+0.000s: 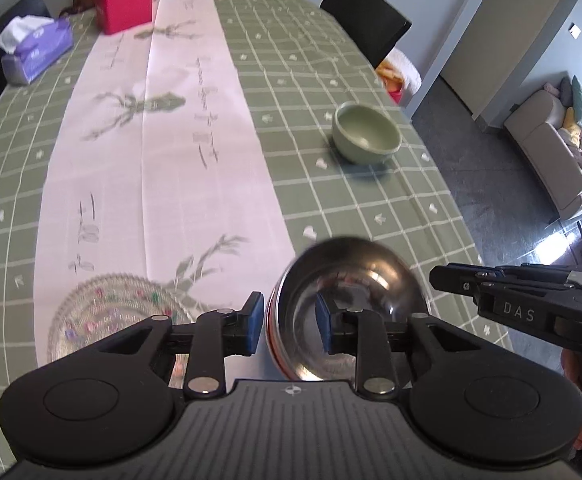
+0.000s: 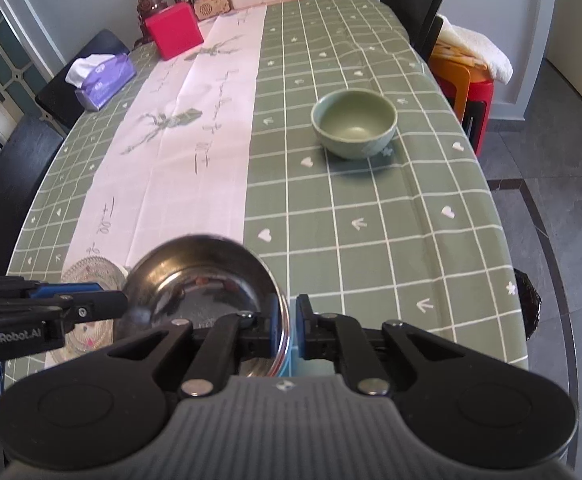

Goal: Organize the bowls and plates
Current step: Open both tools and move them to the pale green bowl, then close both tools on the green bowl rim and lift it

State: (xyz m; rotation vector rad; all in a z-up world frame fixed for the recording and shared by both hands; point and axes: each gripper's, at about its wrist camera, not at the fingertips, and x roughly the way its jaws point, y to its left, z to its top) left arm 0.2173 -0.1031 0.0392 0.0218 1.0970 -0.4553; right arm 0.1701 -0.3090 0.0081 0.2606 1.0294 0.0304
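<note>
Near the glass plate [image 1: 107,312] at the table's near edge, both grippers, left [image 1: 289,328] and right [image 2: 287,330], are straddling the steel bowl's [image 2: 199,276] rim without visibly clamping, while the green bowl [image 2: 353,124] farther off is waiting ungathered, suggesting early progress.
</note>
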